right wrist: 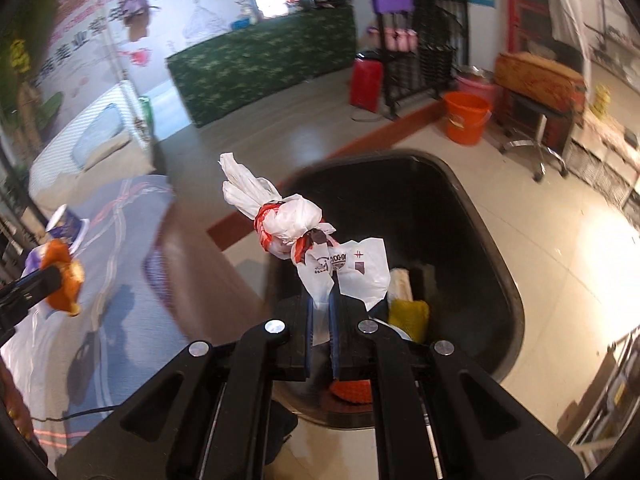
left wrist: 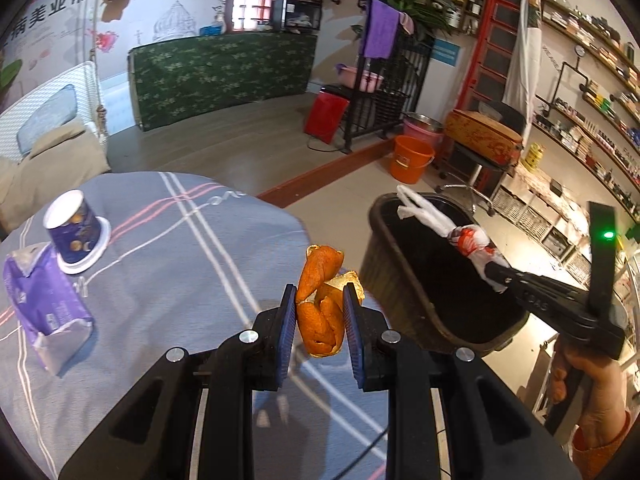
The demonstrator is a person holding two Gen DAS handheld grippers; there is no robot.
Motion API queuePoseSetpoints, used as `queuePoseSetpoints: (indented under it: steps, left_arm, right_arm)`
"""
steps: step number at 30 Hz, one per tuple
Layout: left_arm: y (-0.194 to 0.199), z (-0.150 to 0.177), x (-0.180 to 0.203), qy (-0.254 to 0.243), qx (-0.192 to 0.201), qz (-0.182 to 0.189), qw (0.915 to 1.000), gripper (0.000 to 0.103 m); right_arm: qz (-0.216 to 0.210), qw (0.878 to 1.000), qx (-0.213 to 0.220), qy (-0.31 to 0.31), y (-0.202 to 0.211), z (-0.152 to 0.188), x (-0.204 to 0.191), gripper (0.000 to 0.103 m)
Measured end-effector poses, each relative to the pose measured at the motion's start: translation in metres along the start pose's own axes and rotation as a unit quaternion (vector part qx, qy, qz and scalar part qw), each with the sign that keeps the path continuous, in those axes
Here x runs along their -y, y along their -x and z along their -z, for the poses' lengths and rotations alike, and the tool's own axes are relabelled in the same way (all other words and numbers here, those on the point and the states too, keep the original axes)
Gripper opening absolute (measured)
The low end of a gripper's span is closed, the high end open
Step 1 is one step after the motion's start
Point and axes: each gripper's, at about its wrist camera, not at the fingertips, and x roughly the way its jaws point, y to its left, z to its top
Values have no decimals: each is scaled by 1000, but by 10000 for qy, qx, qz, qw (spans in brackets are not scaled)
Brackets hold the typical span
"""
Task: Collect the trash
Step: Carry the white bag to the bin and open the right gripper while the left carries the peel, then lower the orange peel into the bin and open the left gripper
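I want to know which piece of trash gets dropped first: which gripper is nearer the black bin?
Right. The right gripper holds the knotted plastic bag over the black bin. The left gripper, clamping orange peel, is beside it, above the table edge.

The orange peel (left wrist: 320, 312) looks bumpy and dull. The knotted bag (right wrist: 288, 220) is thin, crinkly plastic. The bin (right wrist: 472, 208) is smooth dark plastic. Soft striped cloth (left wrist: 168, 248) covers the desk. The floor (right wrist: 540, 232) tiles shine.
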Motion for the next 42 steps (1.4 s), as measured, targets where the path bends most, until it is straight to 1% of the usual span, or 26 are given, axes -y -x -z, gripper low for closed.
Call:
queuePoseSetpoints:
  steps: [4, 6, 9, 11, 13, 14, 22, 25, 31, 35, 38, 40, 42]
  left_arm:
    - [-7, -1, 13, -105, -54, 133, 9998, 24]
    - [-12, -1, 21, -170, -86, 200, 9996, 24]
    - [-17, -1, 32, -279, -139, 284, 9991, 24]
    - [-19, -1, 37, -320, -151, 323, 9989, 24]
    - [-23, -1, 43, -355, -190, 384, 9985, 24]
    - [-25, -1, 47, -380, -207, 401, 9983, 24]
    - [-42, -2, 68, -491, -364, 594, 9964, 24]
    - [-53, -4, 77, -528, -472, 737, 9948, 24]
    - [-73, -9, 101, -735, -616, 959, 9908, 24]
    - [-89, -11, 119, -837, -792, 1117, 9870, 24]
    - [-101, -10, 136, -1052, -871, 1100, 9845, 24]
    - [-105, -8, 143, -1148, -914, 1093, 9831, 24]
    - [-112, -6, 148, -1203, -969, 1092, 9819, 24]
  right_arm:
    - [243, 9992, -180, -252, -19, 5, 20, 7]
    - [270, 9987, -229, -380, -25, 7, 28, 7]
    - [398, 9973, -359, -501, -35, 11, 39, 12]
    - [374, 9969, -399, -566, -39, 11, 42, 20]
    - [382, 9969, -373, -579, -38, 14, 44, 40]
    - [376, 9970, -333, -582, -37, 14, 44, 41]
    - [383, 9978, -175, -513, -25, 15, 43, 42]
    - [397, 9980, -91, -474, -16, 16, 42, 45]
    - [433, 9978, 153, -471, 12, 20, 46, 49]
    - [595, 9965, 337, -473, 34, 27, 56, 50]
    - [676, 9949, 481, -565, 51, 31, 68, 50]
    - [722, 9940, 545, -619, 57, 33, 74, 54]
    - [777, 9928, 609, -684, 63, 34, 80, 54]
